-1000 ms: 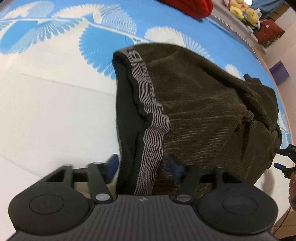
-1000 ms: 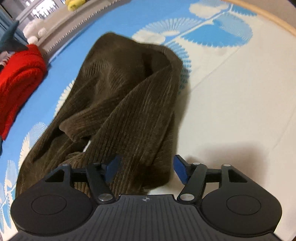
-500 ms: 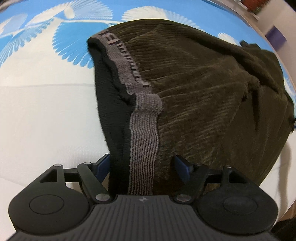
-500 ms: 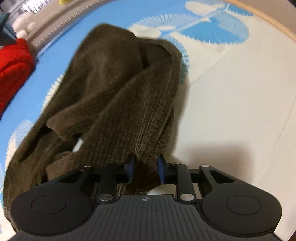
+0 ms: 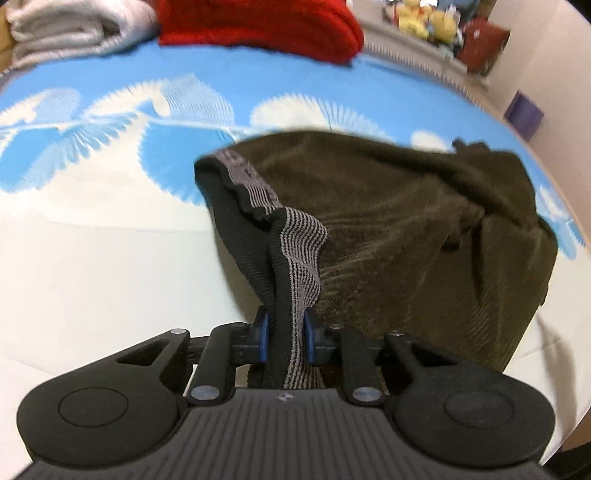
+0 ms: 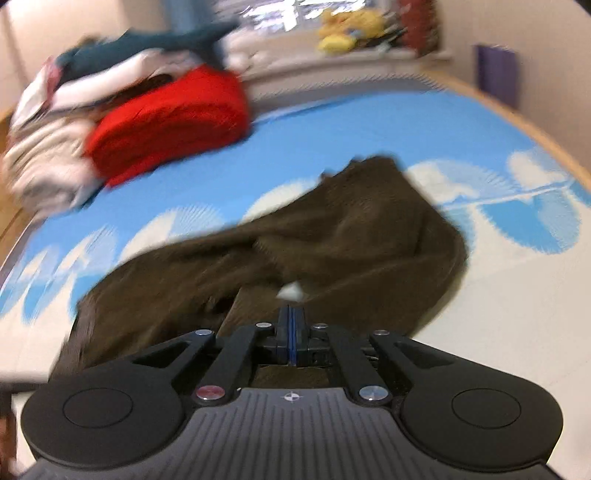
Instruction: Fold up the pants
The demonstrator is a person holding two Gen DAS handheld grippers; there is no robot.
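Because the dark olive-brown corduroy pants (image 5: 406, 229) are soft, limp cloth, they will sag and bunch wherever you do not support them, so where you grip matters. They lie in a loose crumpled heap on a bed covered by a blue and white sheet with a fan-leaf print (image 5: 110, 122), spread from the near middle toward the right in the left wrist view.

Your left tongs (image 5: 284, 332) are clamped on the grey and black striped elastic waistband (image 5: 299, 251), which rises from the blue pads in a twisted ridge. That band is the firmest and thickest part of the garment, a good place to hold, and ribbed cloth is unlikely to slip from the pads.

Your right tongs (image 6: 291, 332) are drawn together. They look pinched on a fold of the corduroy beside a small white tag or label (image 6: 291, 291), but the view is blurred and the cloth between the pads is hard to make out.

The fabric seems moderately heavy for clothing, so expect the hanging legs to drag across the sheet and pull against both grips when lifted.

At the far end of the bed sit a folded red knitted garment (image 5: 258, 26) and a stack of pale folded laundry (image 5: 66, 26), well apart from the pants.
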